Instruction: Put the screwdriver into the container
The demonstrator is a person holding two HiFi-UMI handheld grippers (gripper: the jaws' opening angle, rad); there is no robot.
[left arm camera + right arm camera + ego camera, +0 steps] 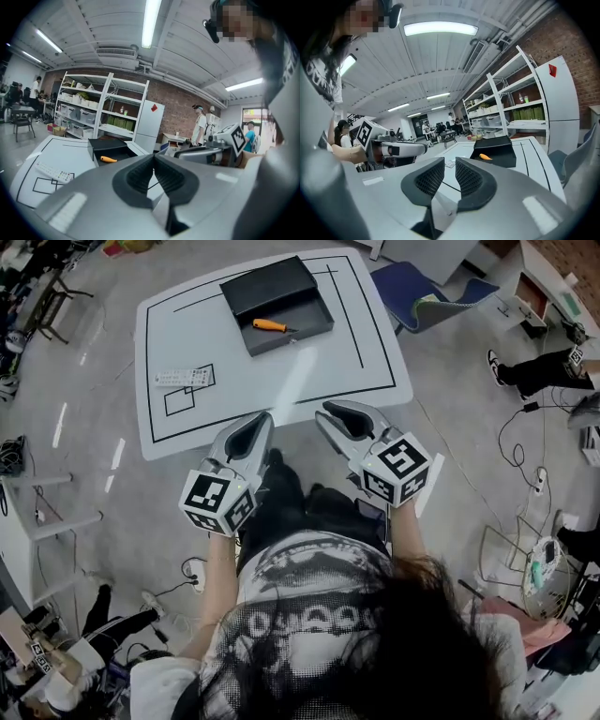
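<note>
An orange-handled screwdriver (270,325) lies inside the open black container (272,285) at the far side of the white table (281,371). Both gripper views show it there too: screwdriver (108,159) in the container (105,143), and screwdriver (485,157) in the container (497,143). My left gripper (263,419) hovers at the table's near edge, its pads (140,176) meeting at the tips with nothing between them. My right gripper (326,411) is beside it at the same edge. Its jaws stand a narrow gap apart and hold nothing (450,161). Both grippers are well short of the container.
A white remote control (183,378) lies on the table's left side beside a small drawn rectangle. A blue chair (422,292) stands off the table's far right corner. Cables and a power strip (539,486) lie on the floor at right. Shelves (98,112) and people stand beyond the table.
</note>
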